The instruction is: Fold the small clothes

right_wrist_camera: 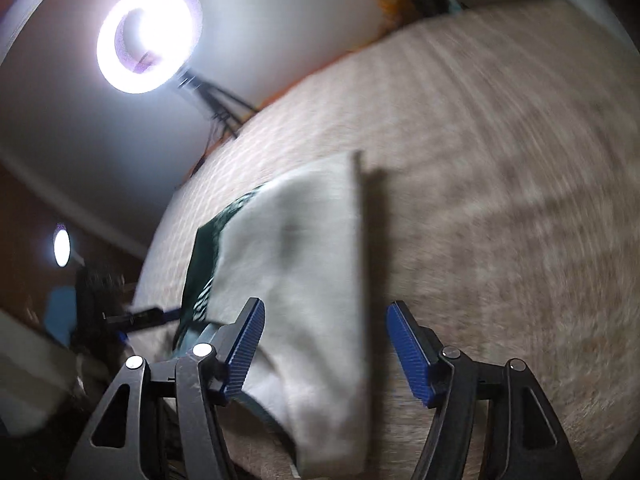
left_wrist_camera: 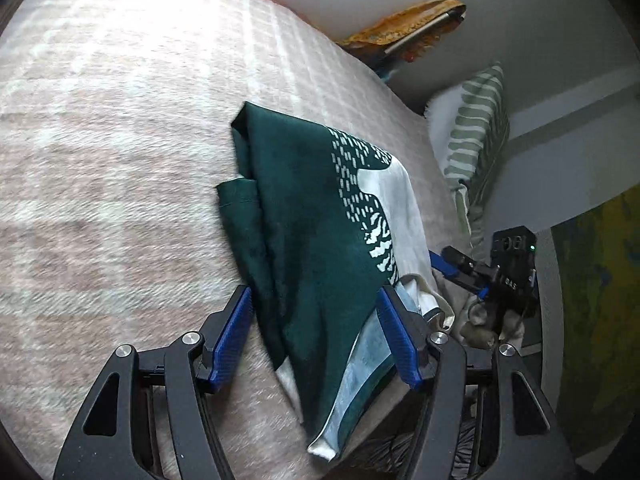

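On the bed (left_wrist_camera: pixel 120 120), both grippers (left_wrist_camera: pixel 316 336) (right_wrist_camera: pixel 324 344) hang spread over a half-folded garment (left_wrist_camera: pixel 312 208), gripping nothing; next likely regrasp an edge.

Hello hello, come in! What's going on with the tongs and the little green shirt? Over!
Both tongs open, left and right, gripping nothing. Green and white shirt lies folded on the blanket. Nothing in the way.
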`<state>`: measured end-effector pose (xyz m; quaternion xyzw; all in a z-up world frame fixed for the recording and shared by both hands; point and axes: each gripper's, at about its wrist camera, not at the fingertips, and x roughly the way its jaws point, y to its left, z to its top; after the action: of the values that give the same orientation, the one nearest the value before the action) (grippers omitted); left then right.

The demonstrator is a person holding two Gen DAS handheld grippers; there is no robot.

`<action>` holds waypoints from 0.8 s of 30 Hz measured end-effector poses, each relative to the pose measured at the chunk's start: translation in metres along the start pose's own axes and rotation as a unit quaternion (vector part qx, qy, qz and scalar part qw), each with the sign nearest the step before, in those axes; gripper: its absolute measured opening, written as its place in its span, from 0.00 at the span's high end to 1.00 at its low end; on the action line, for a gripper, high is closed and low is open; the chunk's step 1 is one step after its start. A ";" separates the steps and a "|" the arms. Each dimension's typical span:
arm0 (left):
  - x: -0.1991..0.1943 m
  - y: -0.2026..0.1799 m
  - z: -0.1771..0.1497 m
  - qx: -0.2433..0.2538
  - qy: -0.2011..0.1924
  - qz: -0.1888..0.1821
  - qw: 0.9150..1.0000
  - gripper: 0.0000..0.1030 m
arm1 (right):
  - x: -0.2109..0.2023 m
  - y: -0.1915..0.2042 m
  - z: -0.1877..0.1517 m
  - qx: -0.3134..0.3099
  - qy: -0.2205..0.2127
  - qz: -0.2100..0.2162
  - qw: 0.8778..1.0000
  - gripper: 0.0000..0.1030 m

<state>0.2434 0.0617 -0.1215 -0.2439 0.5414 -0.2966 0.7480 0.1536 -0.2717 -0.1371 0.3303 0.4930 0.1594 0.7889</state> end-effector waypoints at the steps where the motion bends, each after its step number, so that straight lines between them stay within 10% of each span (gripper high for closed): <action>1: 0.002 0.000 0.001 -0.005 -0.001 -0.005 1.000 0.39 | 0.000 -0.005 -0.001 0.011 0.002 0.013 1.000 0.39; 14: 0.018 0.002 0.010 -0.025 -0.016 -0.042 0.999 0.43 | 0.041 0.003 0.004 0.022 0.039 0.118 0.992 0.60; 18: 0.030 0.003 0.013 -0.024 -0.016 -0.014 0.999 0.87 | 0.052 0.007 0.002 0.022 0.038 0.100 0.994 0.84; 24: 0.032 -0.010 0.011 0.016 -0.032 0.012 0.999 0.96 | 0.053 0.030 0.002 -0.020 0.029 0.052 0.998 0.95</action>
<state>0.2602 0.0324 -0.1332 -0.2345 0.5153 -0.2885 0.7722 0.1819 -0.2194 -0.1522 0.3351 0.4942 0.2194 0.7716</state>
